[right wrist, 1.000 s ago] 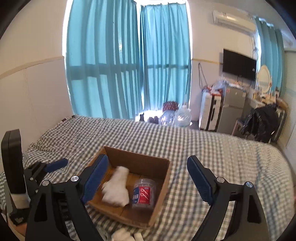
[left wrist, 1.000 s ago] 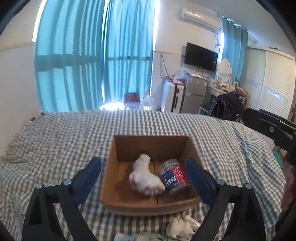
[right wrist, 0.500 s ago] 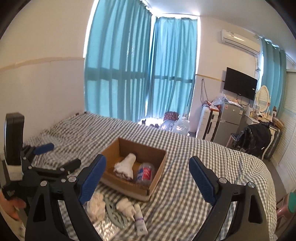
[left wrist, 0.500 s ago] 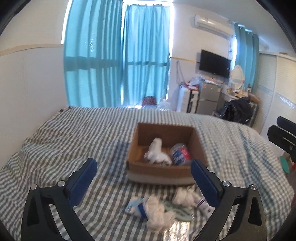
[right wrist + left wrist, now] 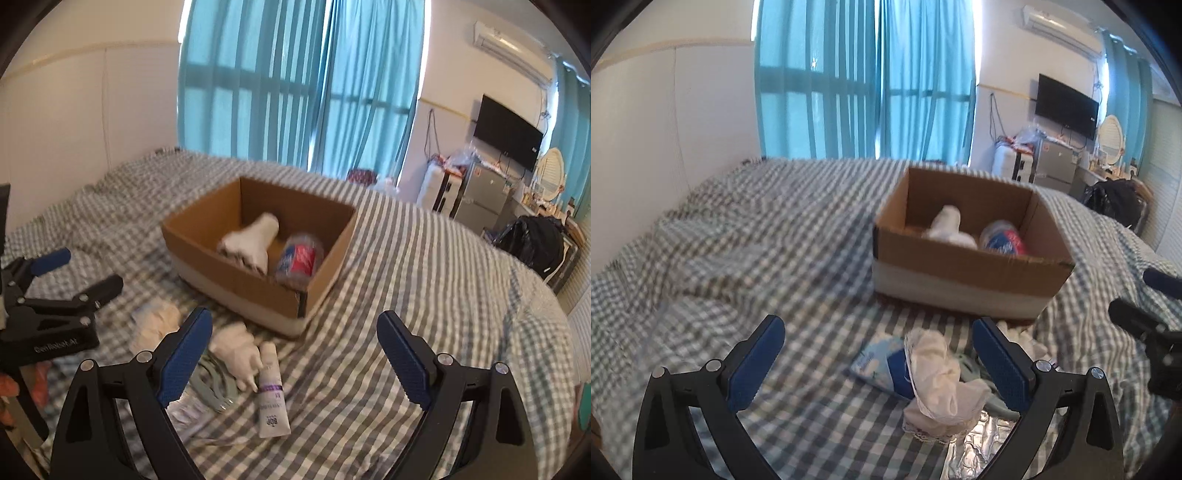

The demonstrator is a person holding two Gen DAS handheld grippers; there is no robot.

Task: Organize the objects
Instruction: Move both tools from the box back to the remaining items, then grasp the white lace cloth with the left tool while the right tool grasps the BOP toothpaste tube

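Observation:
A cardboard box (image 5: 964, 266) (image 5: 236, 273) sits on the checked bed and holds a white sock (image 5: 947, 225) (image 5: 253, 240) and a clear jar with a red and blue label (image 5: 1003, 240) (image 5: 301, 258). In front of it lie a crumpled white sock (image 5: 940, 380), a blue tissue pack (image 5: 879, 363), a white tube (image 5: 271, 391), another white sock (image 5: 238, 349), a grey-green strap (image 5: 214, 384) and a foil pack (image 5: 982, 450). My left gripper (image 5: 877, 363) is open above the pile. My right gripper (image 5: 293, 354) is open and empty above the tube.
The grey checked bedspread (image 5: 757, 240) is rumpled at the left. Blue curtains (image 5: 295, 85), a TV (image 5: 508, 133), a small fridge (image 5: 480, 195) and a black bag (image 5: 535, 240) stand beyond the bed. The left gripper also shows in the right wrist view (image 5: 55, 295).
Both grippers have pulled back from the box and dropped lower towards the pile of loose items in front of it. Both stayed open.

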